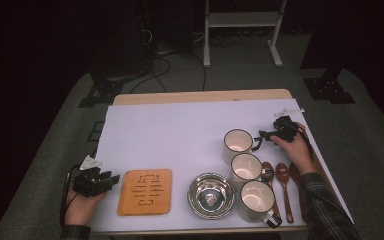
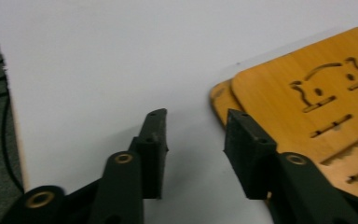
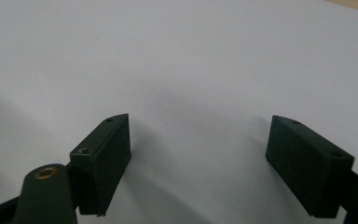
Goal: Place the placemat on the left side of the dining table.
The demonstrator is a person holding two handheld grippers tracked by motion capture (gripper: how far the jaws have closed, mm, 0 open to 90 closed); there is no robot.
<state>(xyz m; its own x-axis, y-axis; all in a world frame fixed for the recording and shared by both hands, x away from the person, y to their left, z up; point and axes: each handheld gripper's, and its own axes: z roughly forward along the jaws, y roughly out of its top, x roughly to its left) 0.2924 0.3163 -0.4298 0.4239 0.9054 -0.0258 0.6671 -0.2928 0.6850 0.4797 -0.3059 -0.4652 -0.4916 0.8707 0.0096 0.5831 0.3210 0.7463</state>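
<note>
High view: near the tabletop's front left corner, the left gripper, jaws apart and empty, points at stacked wooden coasters. Closing now could catch just one coaster or nudge the stack. The right gripper stands wide open beside the far mug.

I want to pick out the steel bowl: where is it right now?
In the high view the steel bowl sits near the table's front edge, between the wooden coasters on its left and the nearest white mug on its right.
</note>
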